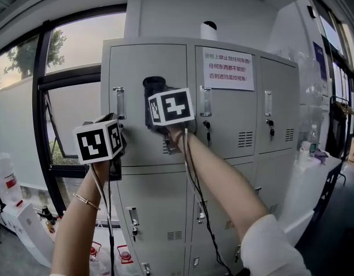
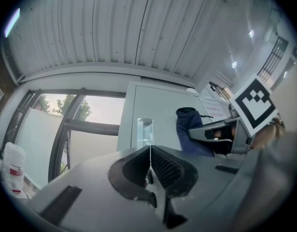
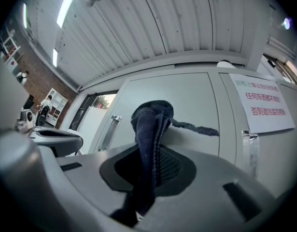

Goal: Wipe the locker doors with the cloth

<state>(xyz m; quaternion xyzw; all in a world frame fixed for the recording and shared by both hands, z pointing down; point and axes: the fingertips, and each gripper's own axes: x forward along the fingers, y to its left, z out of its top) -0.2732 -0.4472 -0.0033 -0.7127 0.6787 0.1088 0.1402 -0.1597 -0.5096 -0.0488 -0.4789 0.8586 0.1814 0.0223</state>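
Black-framed window: left of top-left locker door.

Left gripper: low by that door's left edge, near clear plastic handle. Ribbed black pads pressed together, nothing between. Cube with square markers facing the camera.

Door: flat grey painted metal, smooth.

Cloth: dark blue, soft knit, bunched into rounded wad, pressed against the door's middle; loose tail trailing right.

Right gripper: jaws clamped on cloth, fabric hanging down through pads.

White paper notice, red print: on next door right.
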